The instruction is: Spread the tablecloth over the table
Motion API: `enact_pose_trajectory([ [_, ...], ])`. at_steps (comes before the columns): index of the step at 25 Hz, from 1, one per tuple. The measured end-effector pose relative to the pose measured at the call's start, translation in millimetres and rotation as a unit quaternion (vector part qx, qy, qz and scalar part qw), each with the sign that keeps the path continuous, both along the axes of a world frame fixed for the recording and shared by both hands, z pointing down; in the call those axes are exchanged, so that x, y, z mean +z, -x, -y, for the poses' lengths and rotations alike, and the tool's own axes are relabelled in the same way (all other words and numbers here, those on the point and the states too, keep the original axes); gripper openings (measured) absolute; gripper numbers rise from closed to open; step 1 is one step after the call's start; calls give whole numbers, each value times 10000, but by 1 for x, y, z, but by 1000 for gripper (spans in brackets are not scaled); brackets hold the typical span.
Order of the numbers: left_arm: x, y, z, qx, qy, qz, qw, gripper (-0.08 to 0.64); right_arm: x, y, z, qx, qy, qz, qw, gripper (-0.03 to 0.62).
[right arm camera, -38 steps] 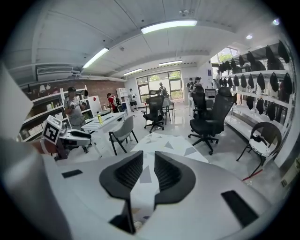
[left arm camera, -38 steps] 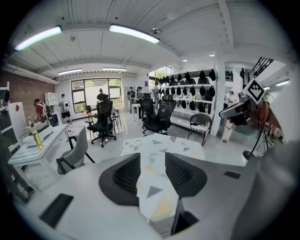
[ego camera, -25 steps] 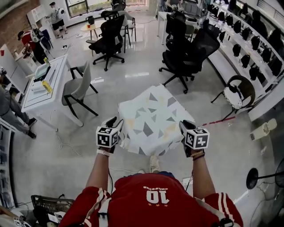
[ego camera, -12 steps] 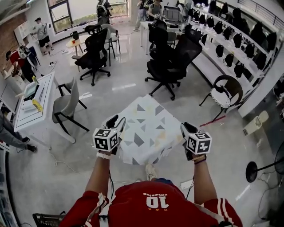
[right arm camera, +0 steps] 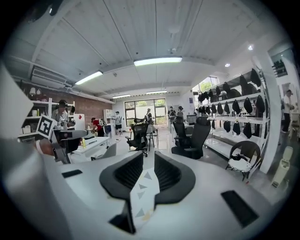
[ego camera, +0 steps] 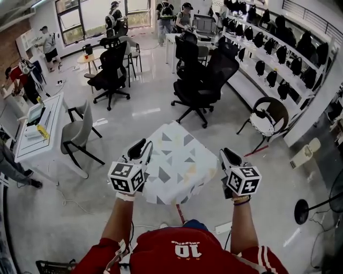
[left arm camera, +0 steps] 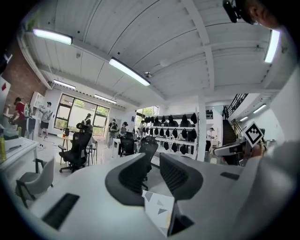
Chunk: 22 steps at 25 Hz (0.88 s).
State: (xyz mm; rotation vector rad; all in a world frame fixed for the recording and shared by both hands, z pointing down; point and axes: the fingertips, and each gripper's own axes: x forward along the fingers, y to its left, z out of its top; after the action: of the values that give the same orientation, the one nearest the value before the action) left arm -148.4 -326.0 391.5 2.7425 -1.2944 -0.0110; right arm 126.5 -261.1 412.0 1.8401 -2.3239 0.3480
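Jaws on left gripper (ego camera: 142, 146), just closed tighter, and right gripper (ego camera: 224, 154) pinch tablecloth (ego camera: 174, 167) corners unseen overhead.

room contents: glossy pale grey floor (ego camera: 155, 109); red brick wall (ego camera: 8, 48), far left; tall dark-framed windows (ego camera: 80, 16), far wall; white ribbed ceiling (left arm camera: 178, 42) with long fluorescent strip lights (left arm camera: 129, 71), lit. long white desk (ego camera: 37, 131), left, with grey shell chair on black legs (ego camera: 75, 134) just beside it. black mesh office chairs (ego camera: 201, 80), far centre. small round pale table (ego camera: 88, 56) near the windows. long white shelving (ego camera: 278, 59), right, lined with dark rounded items. black round-backed chair with white cushion (ego camera: 268, 115), right. people (ego camera: 166, 13) standing far off.
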Motion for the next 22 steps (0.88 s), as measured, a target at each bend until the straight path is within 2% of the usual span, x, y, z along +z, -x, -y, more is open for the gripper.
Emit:
enact_pose_trajectory([
  [6,-9,-5,-12,-258,-113,-29,9996,51,-8,-1,-6,-57,-317,286,9991,75],
  [9,-7,-13,-12,-269,-66,11,9996,41,-19,-3,-11,-96,-628,366,9973,60],
  [13,-10,-22,-16,-340,-77,6,9994,28,-25,-6,-16,-179,-754,261,9966,52],
  [18,-19,-26,-20,-463,-220,23,9987,21,-31,-15,-12,-32,-876,83,9961,23],
  [22,-21,-30,-22,-541,-267,69,9982,21,-29,-17,-10,-42,-812,-96,9966,15],
])
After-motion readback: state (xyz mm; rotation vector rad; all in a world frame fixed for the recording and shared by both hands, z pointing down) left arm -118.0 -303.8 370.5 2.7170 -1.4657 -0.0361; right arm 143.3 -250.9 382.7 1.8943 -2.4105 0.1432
